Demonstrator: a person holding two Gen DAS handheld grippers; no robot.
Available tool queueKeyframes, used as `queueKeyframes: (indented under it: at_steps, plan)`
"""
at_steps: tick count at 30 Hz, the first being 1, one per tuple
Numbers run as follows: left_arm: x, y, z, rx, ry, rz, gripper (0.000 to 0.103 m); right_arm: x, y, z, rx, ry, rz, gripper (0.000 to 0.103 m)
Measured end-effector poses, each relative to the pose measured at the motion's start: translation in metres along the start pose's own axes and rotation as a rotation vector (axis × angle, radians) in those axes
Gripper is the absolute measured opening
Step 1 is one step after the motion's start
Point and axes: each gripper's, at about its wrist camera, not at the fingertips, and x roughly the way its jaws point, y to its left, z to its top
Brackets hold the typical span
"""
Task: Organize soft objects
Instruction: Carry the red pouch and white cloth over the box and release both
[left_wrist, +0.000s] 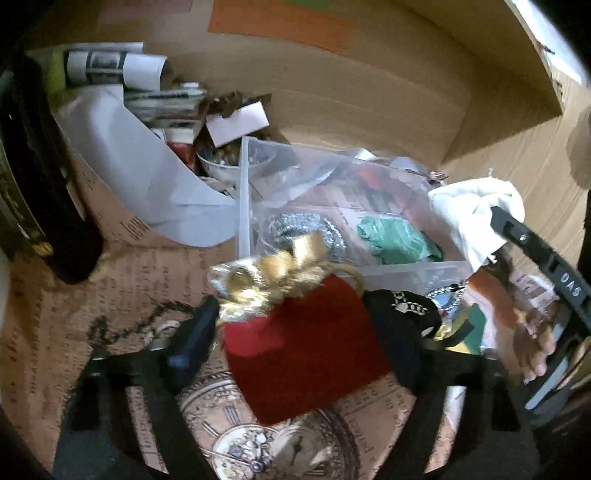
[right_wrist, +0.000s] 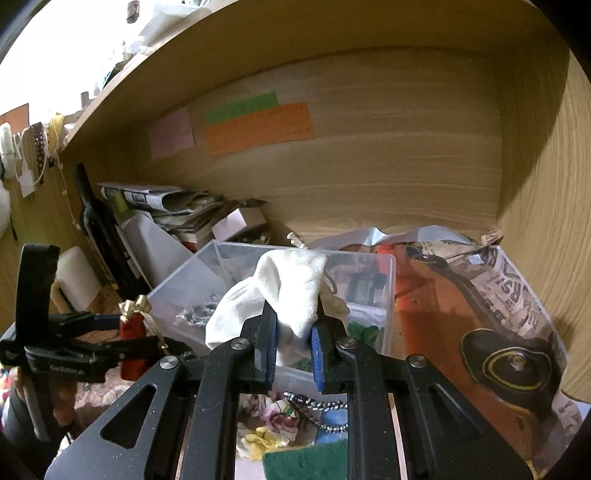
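Note:
My left gripper (left_wrist: 295, 325) is shut on a red velvet pouch (left_wrist: 303, 350) with a gold ribbon bow (left_wrist: 280, 269), held just in front of a clear plastic bin (left_wrist: 243, 206). The pouch also shows in the right wrist view (right_wrist: 132, 328). My right gripper (right_wrist: 293, 343) is shut on a white cloth pouch (right_wrist: 291, 288) and holds it above the bin's (right_wrist: 177, 284) near edge. The white pouch also shows at the right of the left wrist view (left_wrist: 476, 210). Inside the bin lie a green cloth (left_wrist: 399, 240) and a silver mesh item (left_wrist: 306, 229).
The bin sits in a wooden shelf alcove (right_wrist: 369, 166). A stack of papers and books (right_wrist: 173, 210) and a dark bottle (right_wrist: 92, 210) stand at the left. A printed paper bag (right_wrist: 480, 314) lies at the right. A bead chain (right_wrist: 317, 410), floral cloth (right_wrist: 266, 424) and green scouring pad (right_wrist: 306, 465) lie below.

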Motion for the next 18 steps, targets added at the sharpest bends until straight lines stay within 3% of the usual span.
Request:
queueKeyframes:
  at_steps: [5,6,8,18]
  plan:
    - [-0.016,0.001,-0.003,0.002,-0.048,-0.004,0.038,0.002,-0.002,0.000,0.003,0.004,-0.007,0.014]
    - [-0.021,0.001,-0.004,0.004,-0.058,-0.005,0.036,0.002,-0.002,0.000,0.004,0.003,-0.009,0.014]
    - [-0.030,-0.002,-0.003,0.029,-0.082,0.006,0.013,0.002,-0.003,0.001,0.007,0.000,-0.009,0.015]
    - [-0.069,-0.020,0.026,0.082,-0.223,0.037,0.013,0.000,-0.003,0.016,-0.013,-0.029,-0.011,0.015]
